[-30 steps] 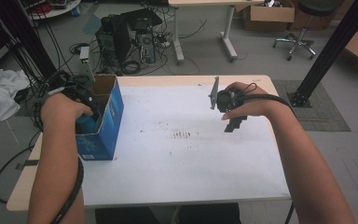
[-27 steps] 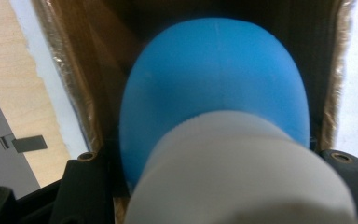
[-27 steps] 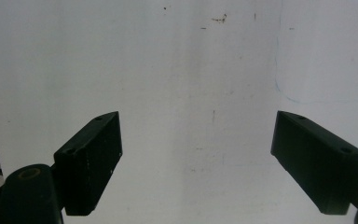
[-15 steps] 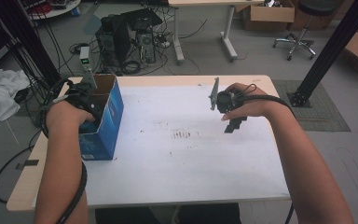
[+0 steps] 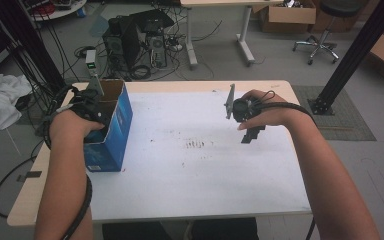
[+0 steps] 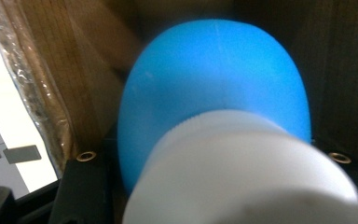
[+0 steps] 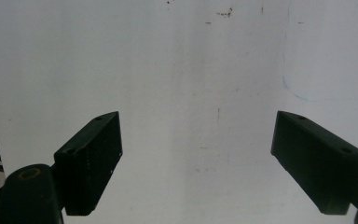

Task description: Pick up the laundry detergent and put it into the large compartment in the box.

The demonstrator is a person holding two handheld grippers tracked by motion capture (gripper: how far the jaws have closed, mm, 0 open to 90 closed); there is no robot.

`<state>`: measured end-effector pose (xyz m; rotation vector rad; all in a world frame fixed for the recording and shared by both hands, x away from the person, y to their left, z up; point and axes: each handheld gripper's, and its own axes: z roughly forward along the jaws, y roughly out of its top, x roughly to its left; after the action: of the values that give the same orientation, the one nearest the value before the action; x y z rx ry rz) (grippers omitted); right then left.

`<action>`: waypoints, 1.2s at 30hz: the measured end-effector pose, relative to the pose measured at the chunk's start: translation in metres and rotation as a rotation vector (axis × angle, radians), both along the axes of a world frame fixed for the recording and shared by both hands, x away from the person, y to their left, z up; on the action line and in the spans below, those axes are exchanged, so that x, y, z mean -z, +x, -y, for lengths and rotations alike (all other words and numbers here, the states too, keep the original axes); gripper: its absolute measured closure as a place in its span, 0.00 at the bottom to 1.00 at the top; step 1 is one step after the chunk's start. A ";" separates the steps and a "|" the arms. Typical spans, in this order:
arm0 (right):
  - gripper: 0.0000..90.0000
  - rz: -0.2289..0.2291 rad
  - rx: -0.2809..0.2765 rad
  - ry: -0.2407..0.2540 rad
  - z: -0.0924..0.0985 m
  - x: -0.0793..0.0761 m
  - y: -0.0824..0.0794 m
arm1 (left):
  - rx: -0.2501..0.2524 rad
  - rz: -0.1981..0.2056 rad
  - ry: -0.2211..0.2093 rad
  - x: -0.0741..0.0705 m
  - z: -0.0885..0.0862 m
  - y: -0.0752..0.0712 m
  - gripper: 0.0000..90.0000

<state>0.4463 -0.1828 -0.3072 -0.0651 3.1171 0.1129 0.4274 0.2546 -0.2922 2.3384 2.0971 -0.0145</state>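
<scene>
A blue cardboard box (image 5: pixel 114 131) with its top open stands at the table's left edge. My left gripper (image 5: pixel 91 106) reaches down into it, and the jaws are hidden by the hand and the box wall. In the left gripper view, a rounded blue object with a white ribbed end (image 6: pixel 214 88) sits between the two jaws of my left gripper (image 6: pixel 212 156) and touches both, with brown box walls around it. My right gripper (image 5: pixel 252 134) hovers over the right half of the table. It stands open above bare white tabletop, with nothing in my right gripper (image 7: pixel 198 140).
The white table (image 5: pixel 195 170) has small dark marks near its middle (image 5: pixel 196 144). Past its far edge, computer cases and cables (image 5: pixel 137 45) lie on the floor. A black post (image 5: pixel 350 55) rises at the right, and white cloth (image 5: pixel 0 102) lies at the left.
My left hand has shifted slightly at the box opening. The right gripper has stayed where it was.
</scene>
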 end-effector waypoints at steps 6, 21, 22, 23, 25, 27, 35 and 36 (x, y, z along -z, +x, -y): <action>0.18 0.003 0.002 0.000 -0.001 -0.002 -0.001 | 0.006 -0.007 0.008 0.000 0.001 0.000 0.44; 0.18 0.007 -0.004 0.000 -0.002 -0.002 -0.002 | 0.011 0.009 0.021 -0.006 0.005 0.000 0.38; 0.18 0.007 -0.004 0.001 -0.002 -0.002 -0.002 | 0.009 0.010 0.020 -0.006 0.005 -0.001 0.38; 0.18 0.007 -0.005 0.001 -0.002 -0.002 -0.002 | 0.009 0.013 0.021 -0.007 0.005 -0.001 0.38; 0.18 0.009 -0.005 0.003 -0.003 -0.003 -0.002 | 0.017 0.011 0.027 -0.009 0.005 -0.001 0.38; 0.18 0.010 -0.005 0.003 -0.002 -0.003 -0.002 | 0.016 0.014 0.027 -0.011 0.005 -0.001 0.37; 0.18 0.011 0.003 0.001 -0.001 -0.004 -0.004 | 0.009 0.014 0.020 -0.015 0.006 -0.003 0.36; 0.18 0.012 -0.001 0.002 -0.001 -0.005 -0.004 | 0.010 0.014 0.020 -0.017 0.006 -0.003 0.35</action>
<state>0.4425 -0.1816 -0.3026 -0.0669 3.1048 0.1156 0.4244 0.2482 -0.2755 2.3524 2.0888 0.0229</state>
